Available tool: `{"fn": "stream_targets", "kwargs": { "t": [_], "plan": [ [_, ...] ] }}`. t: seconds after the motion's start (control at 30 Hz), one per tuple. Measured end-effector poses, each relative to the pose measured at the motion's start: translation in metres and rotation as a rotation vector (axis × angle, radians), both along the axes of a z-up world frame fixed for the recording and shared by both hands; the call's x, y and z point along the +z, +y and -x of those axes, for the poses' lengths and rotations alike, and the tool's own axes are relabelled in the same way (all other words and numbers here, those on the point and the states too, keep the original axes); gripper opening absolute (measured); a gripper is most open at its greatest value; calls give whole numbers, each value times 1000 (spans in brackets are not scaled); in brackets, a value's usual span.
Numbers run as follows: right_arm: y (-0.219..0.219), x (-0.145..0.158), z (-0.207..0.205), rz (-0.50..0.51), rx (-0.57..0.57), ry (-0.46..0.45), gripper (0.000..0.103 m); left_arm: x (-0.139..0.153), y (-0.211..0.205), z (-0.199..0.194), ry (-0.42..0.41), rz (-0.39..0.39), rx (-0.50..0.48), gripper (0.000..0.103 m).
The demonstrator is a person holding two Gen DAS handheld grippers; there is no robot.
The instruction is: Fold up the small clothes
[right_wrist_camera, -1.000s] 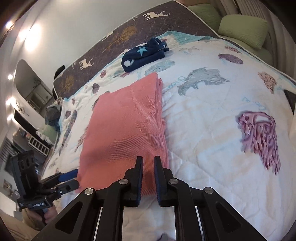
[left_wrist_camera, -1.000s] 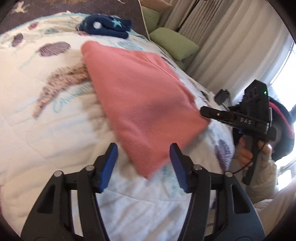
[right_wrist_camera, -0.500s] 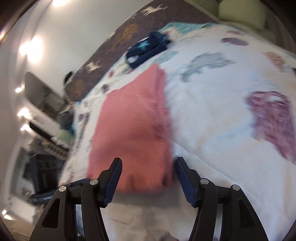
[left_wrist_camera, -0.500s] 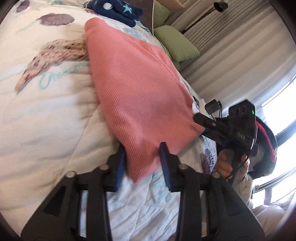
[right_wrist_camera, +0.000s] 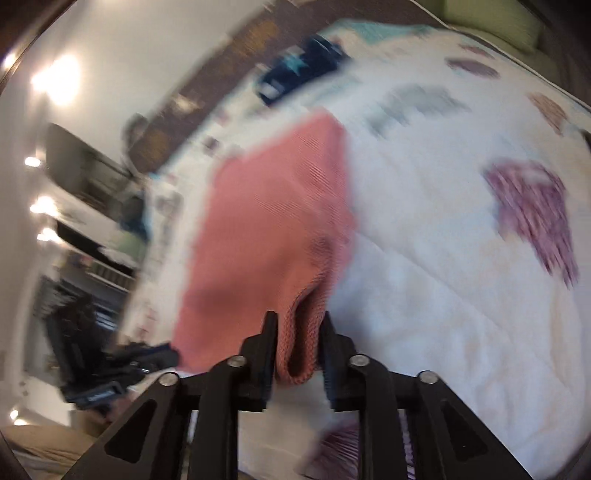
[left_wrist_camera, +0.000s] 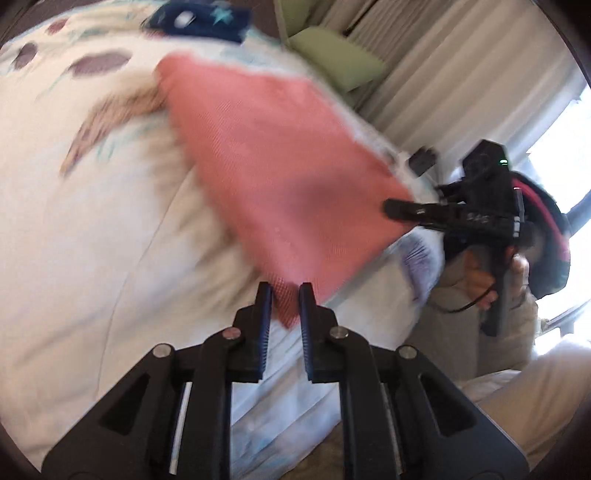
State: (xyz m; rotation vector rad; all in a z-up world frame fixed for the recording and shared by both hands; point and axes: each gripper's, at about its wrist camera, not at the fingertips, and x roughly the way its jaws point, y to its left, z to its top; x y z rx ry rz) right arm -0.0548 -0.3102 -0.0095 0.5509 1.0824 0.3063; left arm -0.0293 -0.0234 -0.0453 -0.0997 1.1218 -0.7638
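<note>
A pink ribbed garment [left_wrist_camera: 280, 173] lies folded on the patterned bedspread [left_wrist_camera: 92, 229]. My left gripper [left_wrist_camera: 285, 291] is shut on its near corner. My right gripper [right_wrist_camera: 298, 321] is shut on the other near corner, where the pink cloth [right_wrist_camera: 266, 229] bunches between the fingers. The right gripper also shows in the left wrist view [left_wrist_camera: 399, 208] at the garment's right corner. The left gripper shows blurred in the right wrist view [right_wrist_camera: 147, 360]. Both views are motion-blurred.
A folded navy garment with stars [left_wrist_camera: 199, 20] lies at the far end of the bed [right_wrist_camera: 303, 70]. Green cushions [left_wrist_camera: 336, 61] and curtains [left_wrist_camera: 461, 85] stand beyond the bed. A small black object [left_wrist_camera: 423, 160] lies near the bed's edge.
Both grippers went from open around the garment's near corners to shut on them. The near edge of the cloth is bunched and slightly lifted.
</note>
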Motion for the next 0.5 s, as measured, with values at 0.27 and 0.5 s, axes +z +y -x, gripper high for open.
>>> {"fn": "stream_targets", "kwargs": {
  "t": [0.27, 0.5],
  "plan": [
    [-34, 27, -1, 6, -83, -115, 54, 33, 18, -29, -149, -3, 117, 53],
    [-18, 24, -38, 40, -5, -114, 58, 18, 4, -68, -117, -16, 132, 54]
  ]
}}
